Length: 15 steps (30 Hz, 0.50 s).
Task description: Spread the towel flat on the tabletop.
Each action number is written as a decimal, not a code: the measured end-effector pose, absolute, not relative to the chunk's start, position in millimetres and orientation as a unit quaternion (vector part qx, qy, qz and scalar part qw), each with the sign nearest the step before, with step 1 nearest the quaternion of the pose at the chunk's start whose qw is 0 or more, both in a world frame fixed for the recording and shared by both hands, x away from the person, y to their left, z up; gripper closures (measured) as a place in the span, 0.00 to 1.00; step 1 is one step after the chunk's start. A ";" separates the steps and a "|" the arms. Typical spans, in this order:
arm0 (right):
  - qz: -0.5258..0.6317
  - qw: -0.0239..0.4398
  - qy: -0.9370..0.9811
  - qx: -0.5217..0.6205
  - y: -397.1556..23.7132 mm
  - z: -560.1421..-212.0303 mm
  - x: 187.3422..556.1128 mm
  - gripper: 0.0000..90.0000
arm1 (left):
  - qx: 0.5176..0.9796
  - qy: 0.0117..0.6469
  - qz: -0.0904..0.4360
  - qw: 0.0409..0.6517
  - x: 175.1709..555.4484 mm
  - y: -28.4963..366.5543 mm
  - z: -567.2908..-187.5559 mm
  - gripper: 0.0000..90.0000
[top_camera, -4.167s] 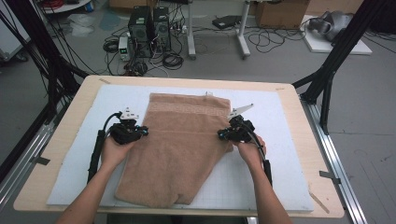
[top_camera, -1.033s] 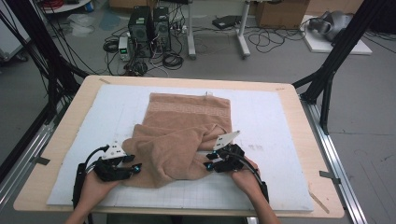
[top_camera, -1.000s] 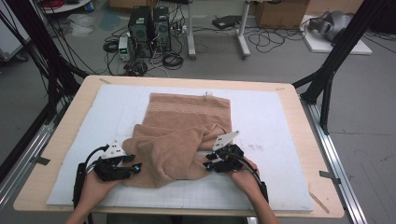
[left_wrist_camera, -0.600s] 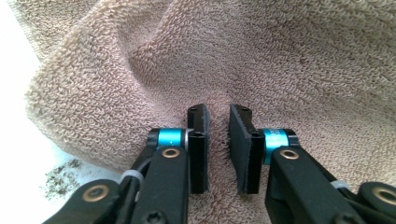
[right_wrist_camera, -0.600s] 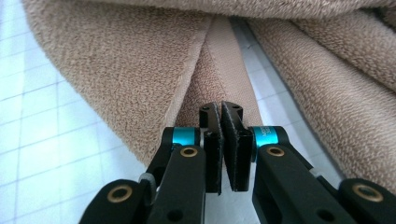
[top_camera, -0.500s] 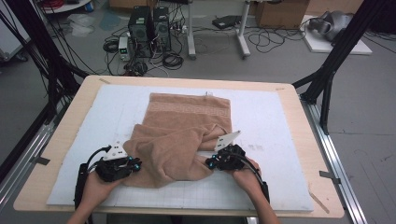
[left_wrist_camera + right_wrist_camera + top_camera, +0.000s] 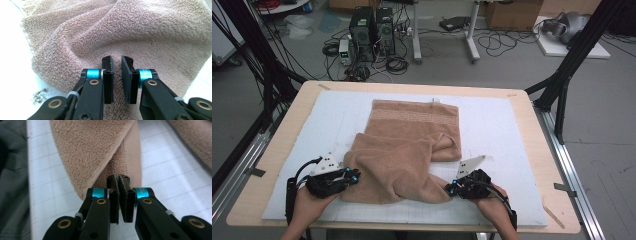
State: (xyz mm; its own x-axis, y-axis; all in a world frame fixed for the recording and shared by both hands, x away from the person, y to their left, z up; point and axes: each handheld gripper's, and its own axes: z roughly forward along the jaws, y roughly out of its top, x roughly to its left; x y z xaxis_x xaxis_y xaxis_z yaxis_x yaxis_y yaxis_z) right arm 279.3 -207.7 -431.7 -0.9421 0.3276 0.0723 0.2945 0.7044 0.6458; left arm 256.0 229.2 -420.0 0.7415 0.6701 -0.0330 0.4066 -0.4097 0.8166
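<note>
Towel (image 7: pixel 407 150) is lying on the white mat (image 7: pixel 502 125), its far half spread flat toward 12 o'clock and its near half bunched and doubled back toward 6 o'clock, so a fold appears to be in hand, with the near corners to be carried over the far edge. For a clean result, both corners should be lifted together and level, moved toward 12 o'clock at matched pace, and laid edge on edge against the banded far hem; slack in the middle is best taken out by keeping the two hands apart at towel width. A bite on hem rather than loose pile is advised, since pile can slip out. Left gripper (image 7: pixel 346 176) is seen at 7 o'clock of the towel, jaws nearly shut with a narrow slit between the pads (image 7: pixel 130 75); in the left gripper view, terry cloth is seen beyond and beneath the tips, but whether any fabric is pinched cannot be told. Jaws have just been closing on both sides. Right gripper (image 7: pixel 451 190) is placed at 5 o'clock, pads (image 7: pixel 123 195) pressed together, with the folded hem corner caught at the tips in the right gripper view. The wooden table (image 7: pixel 287 130) is left bare around the mat.
</note>
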 end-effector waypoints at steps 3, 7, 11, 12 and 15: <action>0.363 0.027 0.916 0.168 -209.8 -426.8 278.5 0.88 | 0.825 0.332 0.145 0.435 258.2 230.5 -421.9 0.79; 0.396 0.031 0.904 0.158 -203.0 -419.2 283.2 0.78 | 0.828 0.333 0.141 0.428 263.8 230.1 -424.8 0.70; 0.399 0.018 0.908 0.125 -180.8 -421.8 287.1 0.63 | 0.843 0.335 0.132 0.400 270.8 223.1 -434.9 0.68; 0.399 0.007 0.909 0.120 -174.7 -424.0 288.7 0.60 | 0.847 0.336 0.129 0.391 272.5 220.8 -439.0 0.68; 0.372 0.010 0.921 0.118 -160.1 -431.3 291.8 0.63 | 0.843 0.340 0.136 0.394 273.2 219.0 -442.6 0.70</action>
State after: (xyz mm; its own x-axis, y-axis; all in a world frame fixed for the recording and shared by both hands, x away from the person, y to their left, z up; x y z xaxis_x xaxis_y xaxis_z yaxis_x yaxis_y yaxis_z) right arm 291.8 -160.1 -431.3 -0.9722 0.2242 0.0682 0.2087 0.6963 0.6867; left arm 273.2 219.0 -442.6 0.7323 0.6799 -0.0380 0.4657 -0.4593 0.7564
